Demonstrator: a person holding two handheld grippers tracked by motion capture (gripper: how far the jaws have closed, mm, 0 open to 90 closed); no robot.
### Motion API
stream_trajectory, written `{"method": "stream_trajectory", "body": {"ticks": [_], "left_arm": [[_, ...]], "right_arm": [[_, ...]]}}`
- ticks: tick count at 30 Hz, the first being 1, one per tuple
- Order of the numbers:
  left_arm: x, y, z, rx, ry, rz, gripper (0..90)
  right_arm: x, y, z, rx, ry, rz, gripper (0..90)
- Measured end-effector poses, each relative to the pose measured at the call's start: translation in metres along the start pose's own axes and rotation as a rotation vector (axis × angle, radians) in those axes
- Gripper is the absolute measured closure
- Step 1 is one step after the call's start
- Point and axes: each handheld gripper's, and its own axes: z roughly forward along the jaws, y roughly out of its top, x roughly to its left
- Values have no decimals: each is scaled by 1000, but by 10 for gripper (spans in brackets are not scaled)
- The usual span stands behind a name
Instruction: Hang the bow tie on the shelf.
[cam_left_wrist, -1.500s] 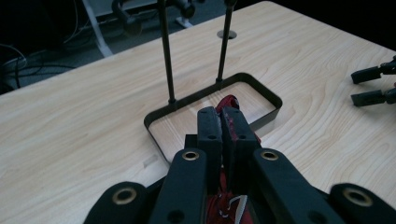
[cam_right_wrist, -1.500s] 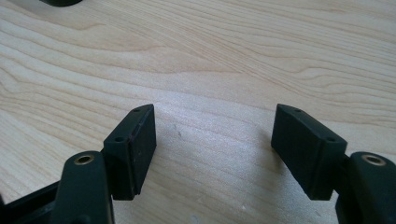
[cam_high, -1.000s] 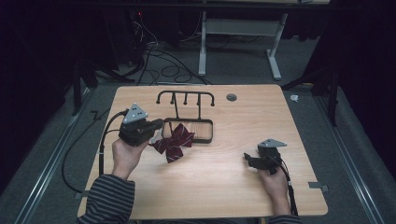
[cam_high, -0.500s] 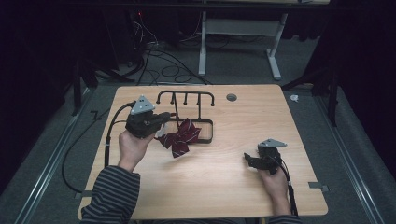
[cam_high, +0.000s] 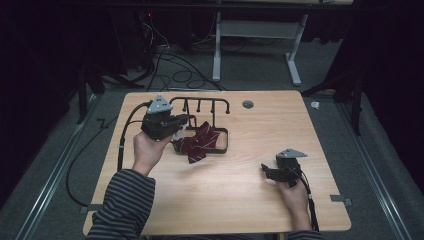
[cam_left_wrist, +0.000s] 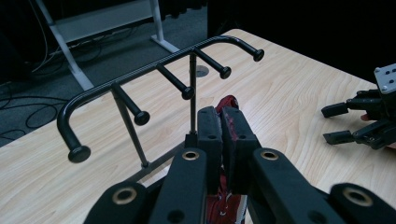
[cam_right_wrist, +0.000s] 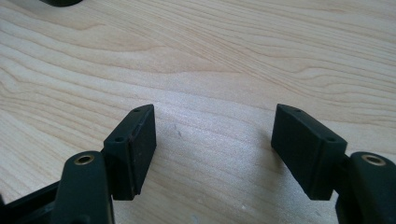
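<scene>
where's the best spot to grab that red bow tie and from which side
By an edge of the fabric, which is where the left gripper already has it: its jaws are closed on a fold of the bow tie. Coming from the person's side of the rack probably suits best, since its pegs point that way. The right gripper rests open.

Striped sleeve (cam_high: 122, 200), black grippers, grey plates

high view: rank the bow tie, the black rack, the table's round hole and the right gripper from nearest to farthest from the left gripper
1. Bow tie: pinched in the left gripper fingers.
2. Black rack: just behind and to its right.
3. Round hole: farther right, near the table's far edge.
4. Right gripper: farthest, at the near right.
</scene>
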Motion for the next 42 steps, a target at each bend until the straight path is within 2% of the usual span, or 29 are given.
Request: {"method": "stream_trajectory", "body": {"ticks": [27,42], "left_arm": [[5,21,30,14,21,17,871],[12,26,49,16,47,-3,871]], "right_arm": [[0,0,0,1,0,3,323],[0,0,0,1,0,5,323]]}}
